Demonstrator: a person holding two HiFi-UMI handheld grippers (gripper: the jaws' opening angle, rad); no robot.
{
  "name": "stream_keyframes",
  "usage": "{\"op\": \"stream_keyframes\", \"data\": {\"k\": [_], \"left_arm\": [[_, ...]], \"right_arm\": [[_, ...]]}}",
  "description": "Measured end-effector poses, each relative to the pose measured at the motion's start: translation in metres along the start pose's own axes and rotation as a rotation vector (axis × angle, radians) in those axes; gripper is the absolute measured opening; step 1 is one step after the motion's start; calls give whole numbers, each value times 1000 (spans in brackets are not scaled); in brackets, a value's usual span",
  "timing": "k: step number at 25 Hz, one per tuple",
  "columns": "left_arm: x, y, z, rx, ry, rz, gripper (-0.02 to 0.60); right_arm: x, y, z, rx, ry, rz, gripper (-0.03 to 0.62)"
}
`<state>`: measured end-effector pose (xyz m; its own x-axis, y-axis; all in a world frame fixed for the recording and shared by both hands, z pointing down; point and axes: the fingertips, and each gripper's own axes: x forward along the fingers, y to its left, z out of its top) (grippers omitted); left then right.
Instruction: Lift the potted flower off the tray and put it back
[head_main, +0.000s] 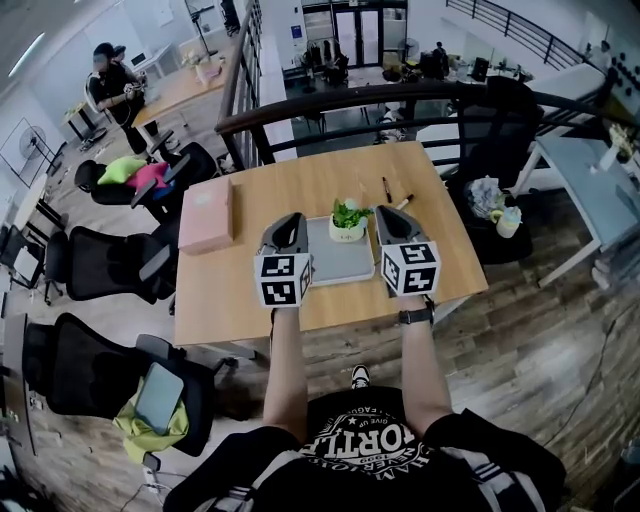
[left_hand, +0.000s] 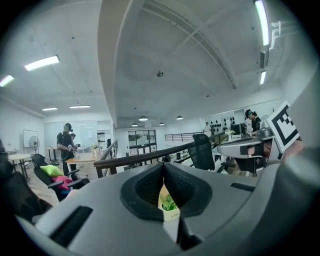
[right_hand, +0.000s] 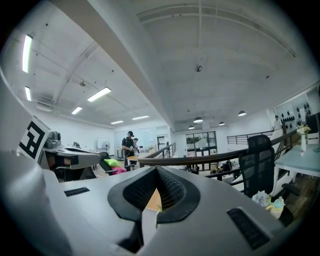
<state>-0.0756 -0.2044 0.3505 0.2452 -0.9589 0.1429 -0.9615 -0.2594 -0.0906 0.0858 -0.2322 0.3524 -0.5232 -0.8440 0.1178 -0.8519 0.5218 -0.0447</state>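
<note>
Potted flower (head_main: 347, 220) on tray (head_main: 340, 266), between left claw (head_main: 290, 221) and right claw (head_main: 386, 213)

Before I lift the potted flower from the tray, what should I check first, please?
1. Potted flower stands upright on the far edge of the tray: ok.
2. Left gripper jaws open for a grasp: not ok, shut and empty.
3. Right gripper jaws open: not ok, shut and empty.
4. Grippers flank the tray, one each side: ok.
5. Black pen lies clear of the potted flower: ok.
</note>
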Motion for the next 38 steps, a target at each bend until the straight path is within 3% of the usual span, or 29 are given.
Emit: {"op": "stream_keyframes", "data": {"k": [10, 21, 38], "left_arm": [[39, -1, -8, -12, -2, 2, 20], [45, 18, -30, -38, 30, 37, 20], [117, 45, -33, -46, 33, -10, 20]], "right_arm": [[42, -25, -4, 19, 14, 36, 20], [66, -16, -26, 34, 45, 64, 20], [128, -50, -35, 67, 92, 12, 20]]}}
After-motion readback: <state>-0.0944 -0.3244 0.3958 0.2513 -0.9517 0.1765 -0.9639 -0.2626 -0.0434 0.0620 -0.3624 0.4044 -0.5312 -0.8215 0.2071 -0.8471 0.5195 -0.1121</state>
